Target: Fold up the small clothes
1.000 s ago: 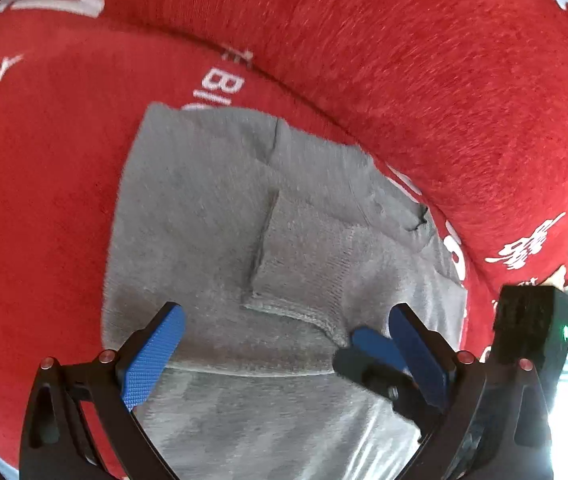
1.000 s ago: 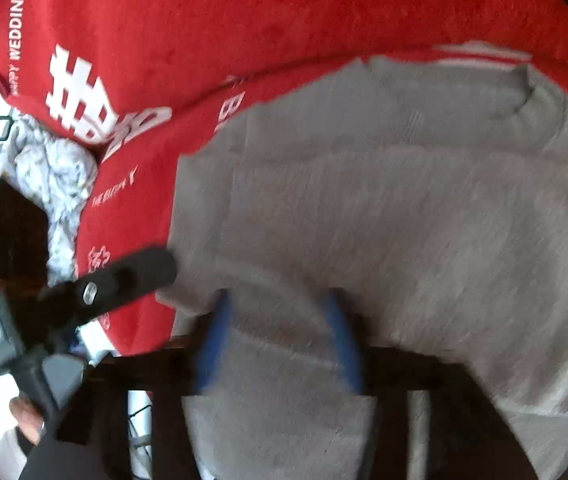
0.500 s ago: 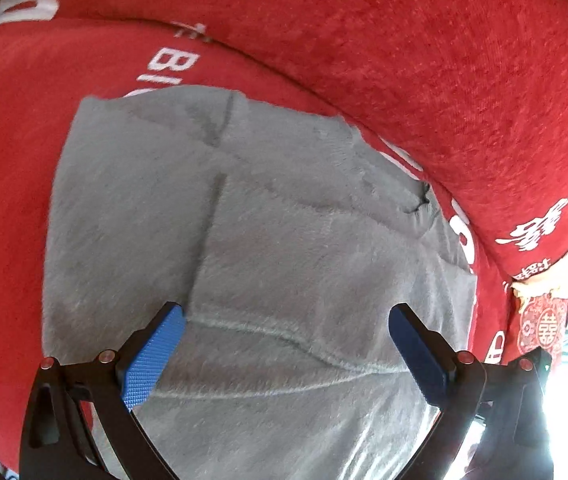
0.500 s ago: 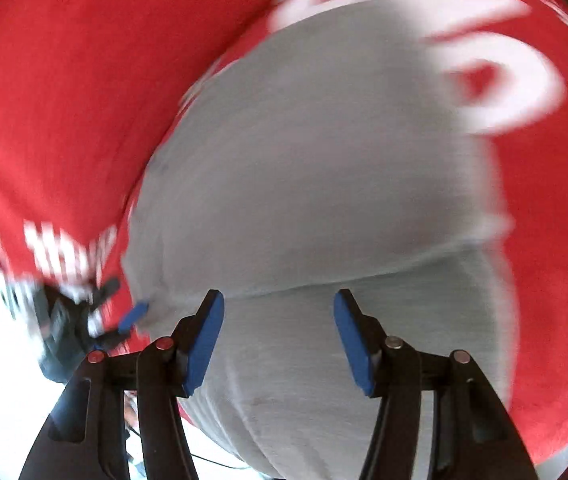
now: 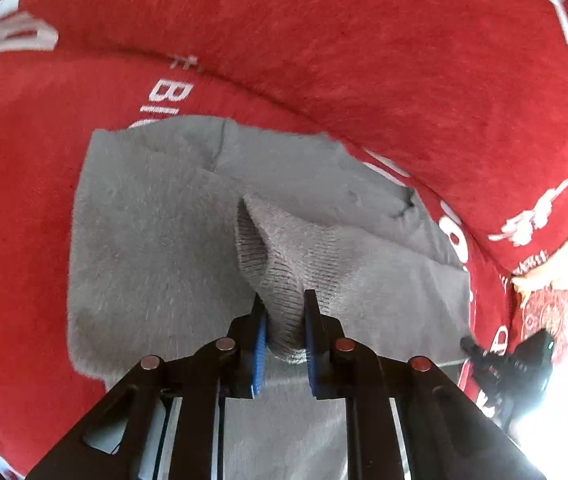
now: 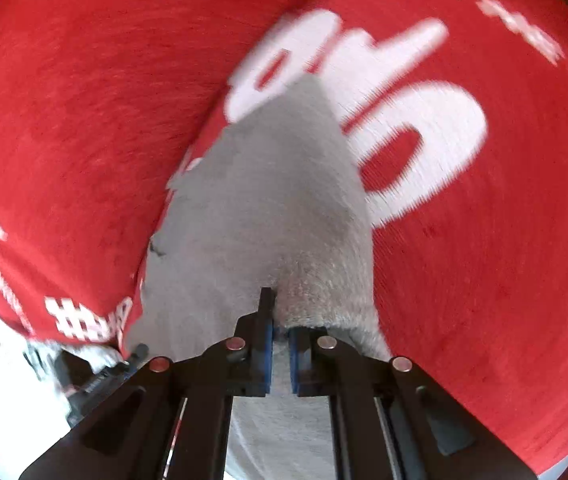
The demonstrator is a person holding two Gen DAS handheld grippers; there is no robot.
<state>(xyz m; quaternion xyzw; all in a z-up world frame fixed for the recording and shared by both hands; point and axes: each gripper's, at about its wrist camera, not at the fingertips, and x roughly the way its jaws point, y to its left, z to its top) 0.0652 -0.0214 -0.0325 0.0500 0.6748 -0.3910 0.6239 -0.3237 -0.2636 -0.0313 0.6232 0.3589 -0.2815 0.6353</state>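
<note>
Since the earlier frames, both pairs of jaws have been brought in from a wide spread onto the grey sweater point(image 5: 156, 240).

Seen from the left wrist, the sweater is laid flat on the red printed cover point(image 5: 364, 60), and its ribbed cuff point(image 5: 280, 280) is lifted into a peak. The left gripper point(image 5: 284, 320) is closing, with the cuff pinched between its blue pads point(image 5: 261, 344). The right gripper is glimpsed at the garment's right edge.

Seen from the right wrist, the right gripper point(image 6: 280, 334) is pressed nearly together on a thin fold of the sweater's edge point(image 6: 316, 300). The picture is blurred by motion.
</note>
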